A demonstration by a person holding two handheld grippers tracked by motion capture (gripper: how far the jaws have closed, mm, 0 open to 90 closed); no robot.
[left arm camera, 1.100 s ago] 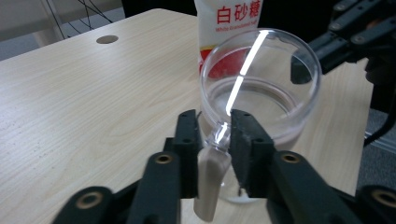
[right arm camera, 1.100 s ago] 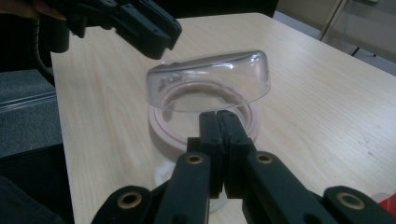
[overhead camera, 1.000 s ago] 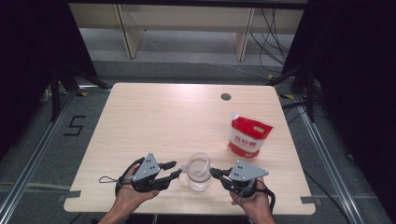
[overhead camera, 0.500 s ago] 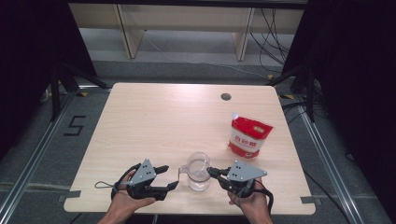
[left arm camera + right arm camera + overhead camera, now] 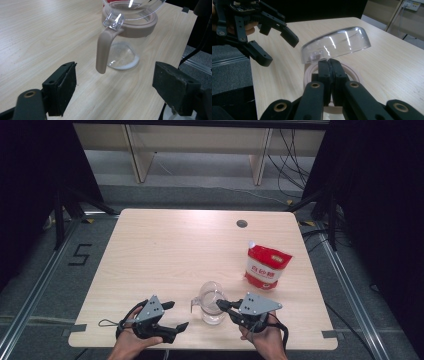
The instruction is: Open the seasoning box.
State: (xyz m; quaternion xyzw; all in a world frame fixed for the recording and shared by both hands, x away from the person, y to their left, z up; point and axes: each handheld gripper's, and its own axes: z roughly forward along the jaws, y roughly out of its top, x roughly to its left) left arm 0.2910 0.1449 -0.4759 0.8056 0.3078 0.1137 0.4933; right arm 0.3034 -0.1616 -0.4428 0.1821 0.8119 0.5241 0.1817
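Observation:
A clear jug (image 5: 212,303) with a tan rim and tan handle (image 5: 103,50) stands near the table's front edge, with a little white powder at its bottom. Its clear domed lid (image 5: 337,43) is tilted up. My right gripper (image 5: 329,65) is shut on the lid's near edge, and it reaches the jug from the right (image 5: 221,304). To the jug's left, my left gripper (image 5: 176,315) is open. Its jaws stand wide on either side of the handle, short of it (image 5: 115,85). The left gripper (image 5: 279,51) also appears beyond the lid.
A red and white pouch (image 5: 267,265) stands upright to the right, behind the jug. A dark round cable hole (image 5: 242,223) sits near the table's far edge. The table's front edge (image 5: 200,345) runs just under both hands.
My left gripper has drawn back from the jug toward the front edge, with its jaws spread wider. The right gripper has stayed at the jug.

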